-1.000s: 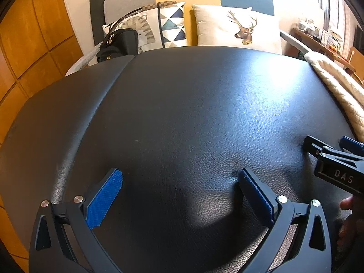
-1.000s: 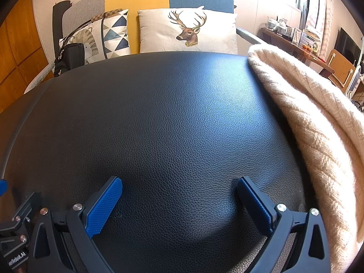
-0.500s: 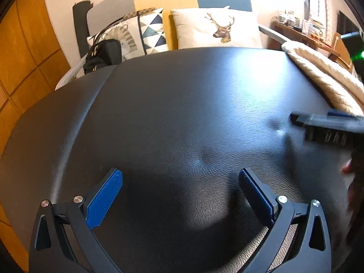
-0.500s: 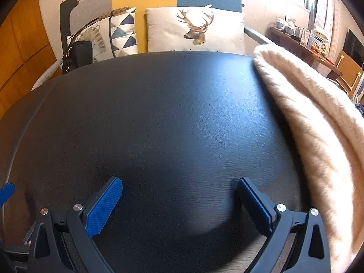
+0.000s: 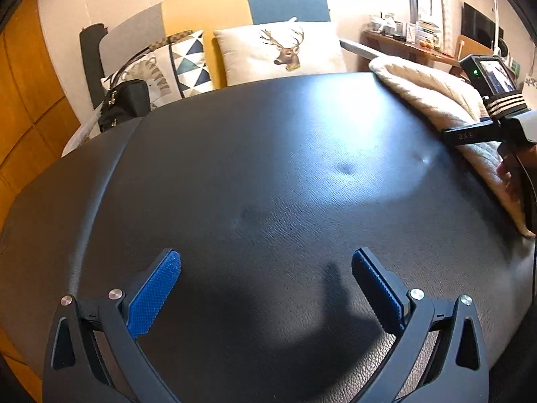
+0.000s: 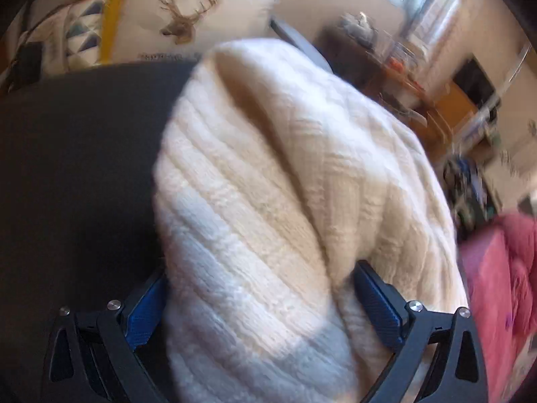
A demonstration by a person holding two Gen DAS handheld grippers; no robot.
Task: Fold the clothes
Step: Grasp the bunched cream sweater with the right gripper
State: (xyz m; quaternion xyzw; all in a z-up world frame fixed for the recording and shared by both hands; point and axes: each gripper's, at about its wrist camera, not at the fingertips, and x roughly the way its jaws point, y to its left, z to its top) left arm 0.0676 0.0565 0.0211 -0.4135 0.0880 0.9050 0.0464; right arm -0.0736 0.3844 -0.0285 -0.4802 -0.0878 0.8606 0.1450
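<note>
- Since half a second ago, the right hand-held gripper (image 6: 265,302) has swung from bare black surface onto the cream knit sweater (image 6: 285,184); its view is now filled with ribbed knit and blurred by motion.
- Its blue-padded fingers (image 6: 377,305) stand wide apart with a thick fold of the sweater lying between them; the pads have not closed on the knit, so nothing is clamped.
- From the left wrist view, the right hand-held gripper (image 5: 470,134) shows reaching onto the sweater (image 5: 446,100), a small lit screen (image 5: 496,75) mounted on top of it and part of a hand (image 5: 510,174) just below.
- The sweater lies bunched along the right edge of the black leather worktop (image 5: 268,168), its far end reaching towards the deer cushion (image 5: 282,50).
- The left hand-held gripper (image 5: 265,288) hovers low over the near part of the worktop, well apart from the sweater, fingers spread wide and holding nothing.
- Beyond the worktop, left of the deer cushion, sits a cushion with a triangle pattern (image 5: 188,63), and further left a black bag (image 5: 126,102) rests beside the worktop's edge.
- In the right wrist view a pink fabric (image 6: 500,275) shows to the right of the sweater; what it is cannot be told through the blur.
</note>
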